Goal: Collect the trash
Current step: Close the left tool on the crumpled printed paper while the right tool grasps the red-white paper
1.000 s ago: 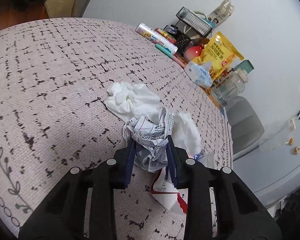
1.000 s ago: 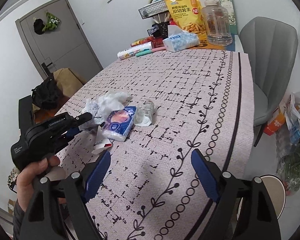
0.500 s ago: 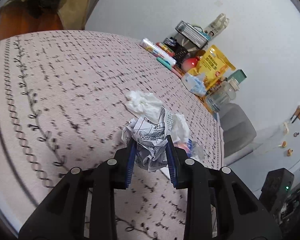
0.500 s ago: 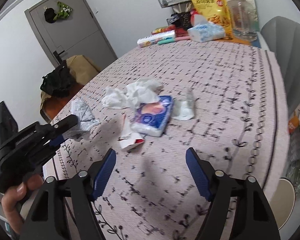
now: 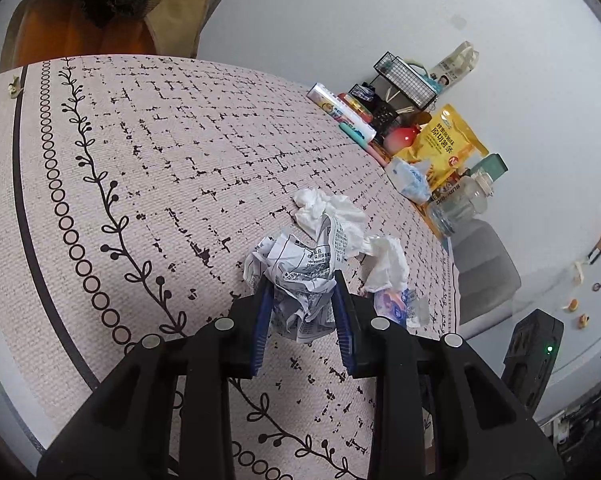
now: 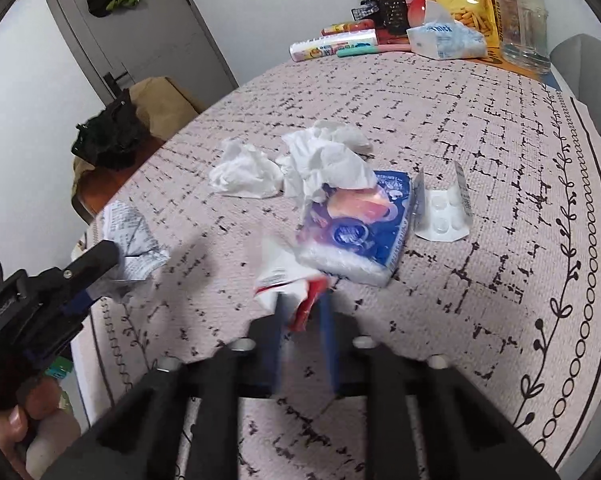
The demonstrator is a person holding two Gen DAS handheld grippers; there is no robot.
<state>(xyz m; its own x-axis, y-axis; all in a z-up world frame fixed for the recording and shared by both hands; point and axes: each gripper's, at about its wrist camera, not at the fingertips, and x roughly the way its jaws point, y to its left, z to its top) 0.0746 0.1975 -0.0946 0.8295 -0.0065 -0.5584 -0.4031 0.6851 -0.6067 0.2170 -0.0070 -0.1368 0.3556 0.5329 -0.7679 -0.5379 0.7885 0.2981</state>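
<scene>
Within the last second my right gripper [image 6: 302, 312] had swung in from a wide-open stance over the patterned pink tablecloth [image 6: 480, 128] and its blue-padded jaws had just been closing; they now stood nearly together on the near end of the torn red-and-white paper wrapper [image 6: 284, 276], which lay just in front of the blue-and-pink plastic tissue pack [image 6: 360, 224]. The blur there left me unsure how firmly the pads bit, but I judged a second piece of trash was as good as secured. My left gripper [image 5: 303, 308] had not altered its hold: its pads were clamped on the crumpled ball of printed grey-white paper [image 5: 296, 268], and it had drawn back toward the near edge of the table, lifting the ball clear of the pile. So I counted one piece in hand and one being taken, with the two crumpled white tissues [image 6: 320, 156], the tissue pack and the empty clear blister pack [image 6: 440, 212] left on the cloth. The right wrist view alone showed the wrapper grip and the person's hand [image 6: 16, 420] carrying the left gripper; in the left wrist view the wrapper was hidden, but that view showed plainly how the paper ball sat squeezed between both pads.
</scene>
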